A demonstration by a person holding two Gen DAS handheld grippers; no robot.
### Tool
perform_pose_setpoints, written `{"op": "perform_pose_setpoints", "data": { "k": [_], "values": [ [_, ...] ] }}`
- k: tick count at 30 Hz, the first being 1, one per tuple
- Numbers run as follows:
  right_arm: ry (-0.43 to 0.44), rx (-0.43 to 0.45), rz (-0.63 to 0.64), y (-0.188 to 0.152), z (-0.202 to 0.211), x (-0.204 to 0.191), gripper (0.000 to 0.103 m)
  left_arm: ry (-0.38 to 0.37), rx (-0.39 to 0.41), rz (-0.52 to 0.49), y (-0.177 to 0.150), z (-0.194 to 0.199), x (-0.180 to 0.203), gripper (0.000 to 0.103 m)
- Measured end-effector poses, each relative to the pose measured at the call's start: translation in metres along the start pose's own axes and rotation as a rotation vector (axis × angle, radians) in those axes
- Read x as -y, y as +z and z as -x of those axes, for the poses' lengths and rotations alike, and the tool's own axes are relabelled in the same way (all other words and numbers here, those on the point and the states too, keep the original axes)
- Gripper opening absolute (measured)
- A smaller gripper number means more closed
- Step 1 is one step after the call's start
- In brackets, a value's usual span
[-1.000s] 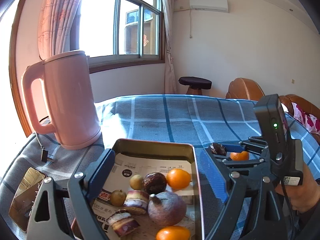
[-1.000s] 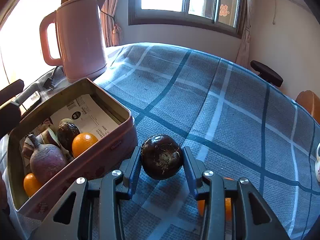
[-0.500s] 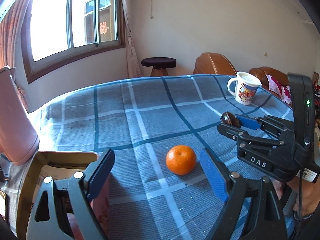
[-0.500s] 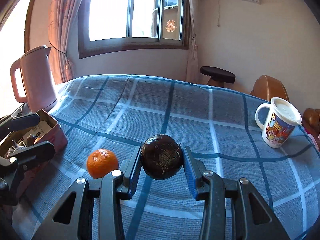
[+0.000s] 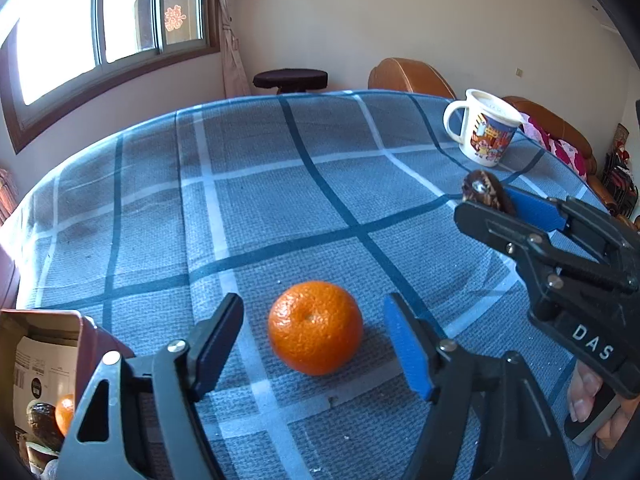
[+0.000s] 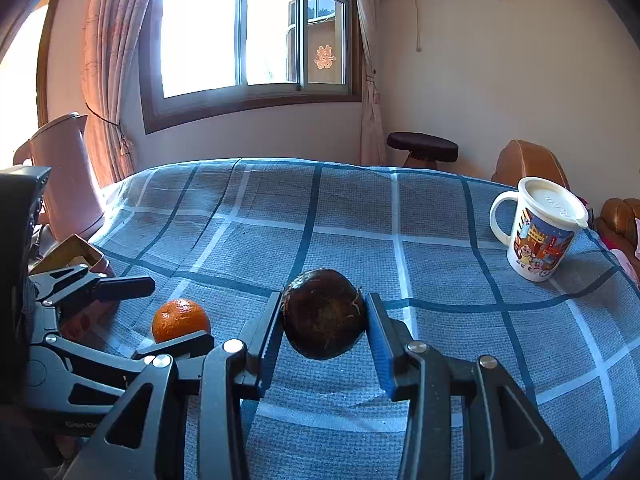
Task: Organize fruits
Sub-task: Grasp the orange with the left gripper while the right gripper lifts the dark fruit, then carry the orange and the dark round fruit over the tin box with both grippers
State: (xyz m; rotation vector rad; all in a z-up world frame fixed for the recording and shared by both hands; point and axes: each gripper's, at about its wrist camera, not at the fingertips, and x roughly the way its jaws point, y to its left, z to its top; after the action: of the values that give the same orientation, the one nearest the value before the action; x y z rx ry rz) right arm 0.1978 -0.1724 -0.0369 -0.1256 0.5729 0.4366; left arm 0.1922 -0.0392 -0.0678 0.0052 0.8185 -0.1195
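Two grippers: left gripper [image 5: 314, 344] fingers closing around orange [image 5: 315, 327], untouched; right gripper [image 6: 322, 334] clamps dark fruit [image 6: 323, 314]

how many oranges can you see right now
2. One orange lies on the blue checked tablecloth between the open fingers of the left gripper. Another orange sits in the tin box at left. More may be hidden inside the box.

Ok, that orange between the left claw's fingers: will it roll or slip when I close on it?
The orange looks round and sits free on the flat checked cloth, so an off-centre touch would probably roll it. Its dimpled peel likely grips the pads. The left claw, just closing, isn't touching it yet.
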Motion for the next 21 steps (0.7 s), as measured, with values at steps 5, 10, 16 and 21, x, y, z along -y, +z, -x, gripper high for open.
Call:
{"op": "perform_pose_setpoints", "data": {
  "k": [5, 10, 16, 21],
  "values": [
    [-0.006, 0.002, 0.016, 0.001, 0.000, -0.004, 0.042, -0.031, 0.004, 0.035, 0.000, 0.001, -0.006, 0.067],
    [0.005, -0.016, 0.021, 0.001, -0.004, -0.004, 0.042, -0.058, -0.011, 0.044, 0.000, -0.002, -0.008, 0.049],
    [0.018, -0.004, 0.022, 0.001, -0.001, -0.003, 0.042, -0.042, 0.023, 0.044, -0.001, 0.005, -0.008, 0.049],
    [0.031, 0.024, 0.030, 0.000, 0.005, -0.005, 0.042, -0.016, 0.057, 0.026, -0.001, 0.011, -0.005, 0.049]
  ]
}}
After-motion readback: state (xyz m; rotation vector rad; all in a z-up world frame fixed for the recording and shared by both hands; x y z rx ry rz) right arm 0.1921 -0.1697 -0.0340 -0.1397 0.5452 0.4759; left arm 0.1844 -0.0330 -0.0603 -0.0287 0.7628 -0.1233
